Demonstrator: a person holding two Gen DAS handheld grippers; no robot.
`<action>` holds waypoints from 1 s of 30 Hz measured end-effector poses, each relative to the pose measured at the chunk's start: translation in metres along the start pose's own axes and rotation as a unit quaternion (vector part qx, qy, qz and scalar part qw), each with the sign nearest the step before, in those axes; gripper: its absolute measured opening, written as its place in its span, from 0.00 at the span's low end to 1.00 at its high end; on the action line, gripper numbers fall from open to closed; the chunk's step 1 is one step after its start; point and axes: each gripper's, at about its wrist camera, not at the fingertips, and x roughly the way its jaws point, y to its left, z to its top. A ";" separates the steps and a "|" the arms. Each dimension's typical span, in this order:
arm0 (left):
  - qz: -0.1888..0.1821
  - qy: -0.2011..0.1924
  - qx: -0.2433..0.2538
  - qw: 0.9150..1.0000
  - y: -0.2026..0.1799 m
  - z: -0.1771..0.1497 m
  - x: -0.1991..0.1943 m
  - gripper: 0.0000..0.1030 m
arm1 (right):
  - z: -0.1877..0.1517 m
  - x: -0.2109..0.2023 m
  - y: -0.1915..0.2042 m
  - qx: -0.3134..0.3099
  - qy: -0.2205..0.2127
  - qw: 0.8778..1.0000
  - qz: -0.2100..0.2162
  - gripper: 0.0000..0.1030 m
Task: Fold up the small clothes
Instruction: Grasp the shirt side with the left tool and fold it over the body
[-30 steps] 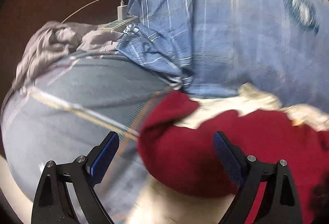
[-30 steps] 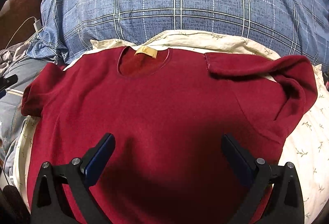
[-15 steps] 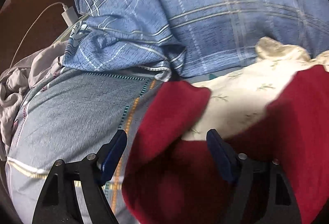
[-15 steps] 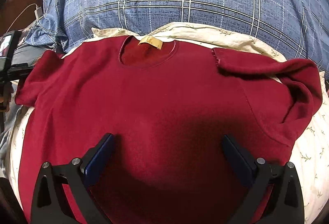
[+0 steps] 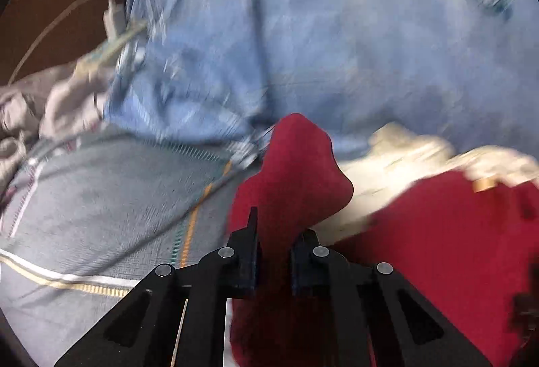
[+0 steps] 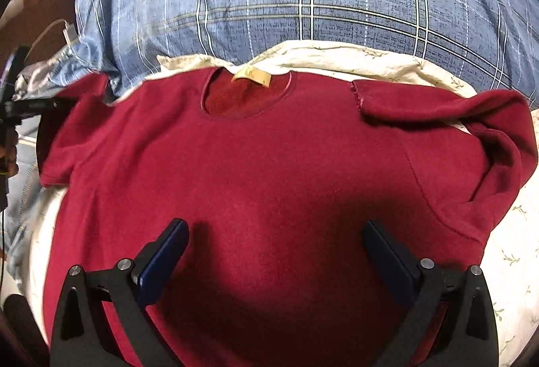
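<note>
Spread flat on cream floral cloth (image 6: 353, 60): red shirt (image 6: 269, 171). Just closed on its left sleeve (image 5: 296, 171): left gripper (image 5: 274, 252), view blurred. Agape above: right gripper (image 6: 276, 252). Hem cut off.

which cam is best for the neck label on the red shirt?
Right wrist view: the tan neck label sits sharp inside the collar of the red shirt, near frame centre. In the left wrist view it is only a small blurred tan patch at the right edge.
</note>
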 end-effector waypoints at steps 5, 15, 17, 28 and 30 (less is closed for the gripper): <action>-0.084 -0.053 0.007 0.995 -0.038 0.022 -0.065 0.12 | 0.017 -0.030 -0.027 0.048 -0.044 0.998 -0.010 0.94; -0.295 -0.020 0.031 0.955 -0.172 -0.013 -0.059 0.19 | 0.028 -0.068 -0.087 0.125 -0.098 0.986 -0.046 0.94; -0.341 0.014 0.025 0.940 -0.192 -0.028 -0.030 0.33 | 0.027 -0.073 -0.099 0.143 -0.099 0.983 -0.054 0.94; -0.179 -0.043 0.016 0.983 -0.100 -0.048 -0.018 0.72 | 0.023 -0.071 -0.127 0.169 -0.090 0.981 -0.032 0.94; -0.130 -0.046 -0.004 0.990 -0.077 -0.053 -0.007 0.71 | 0.023 -0.063 -0.120 0.155 -0.084 0.984 -0.033 0.94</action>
